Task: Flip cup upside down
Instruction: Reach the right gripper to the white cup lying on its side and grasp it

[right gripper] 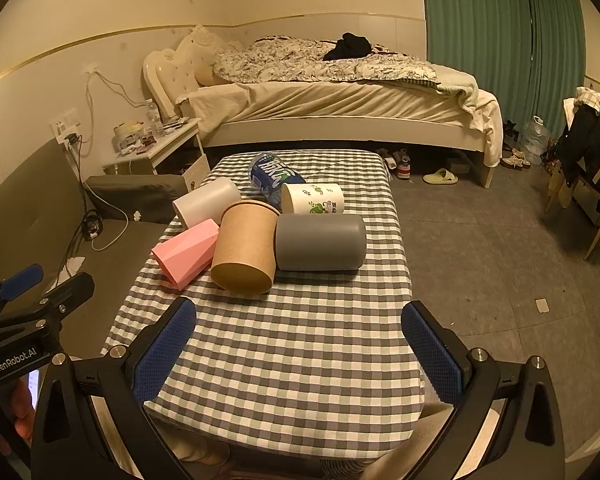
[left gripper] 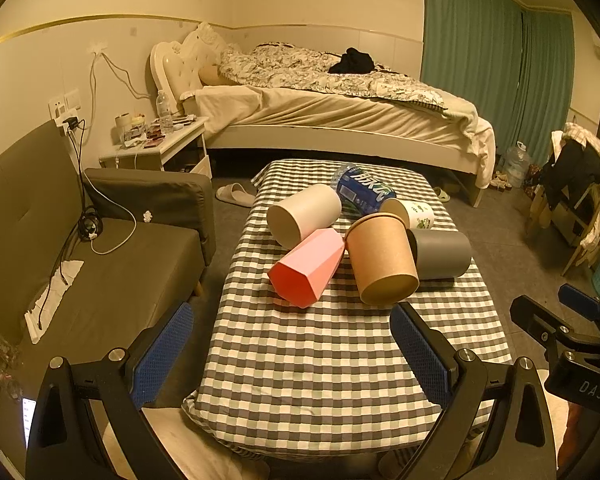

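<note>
Several cups lie on their sides in a cluster on the checked table (left gripper: 320,352) (right gripper: 300,360): a brown paper cup (left gripper: 382,262) (right gripper: 245,246), a pink faceted cup (left gripper: 308,266) (right gripper: 185,252), a white cup (left gripper: 304,216) (right gripper: 207,202), a grey cup (left gripper: 440,254) (right gripper: 320,242) and a white printed cup (left gripper: 414,212) (right gripper: 314,198). A blue bottle (left gripper: 360,188) (right gripper: 273,174) lies behind them. My left gripper (left gripper: 291,356) is open and empty, short of the cups. My right gripper (right gripper: 300,356) is open and empty, also short of them.
A grey sofa (left gripper: 99,272) stands left of the table, with cables on it. A bed (left gripper: 340,112) and a cluttered nightstand (left gripper: 155,140) stand behind. A chair with clothes (left gripper: 580,184) stands at the far right. Slippers lie on the floor.
</note>
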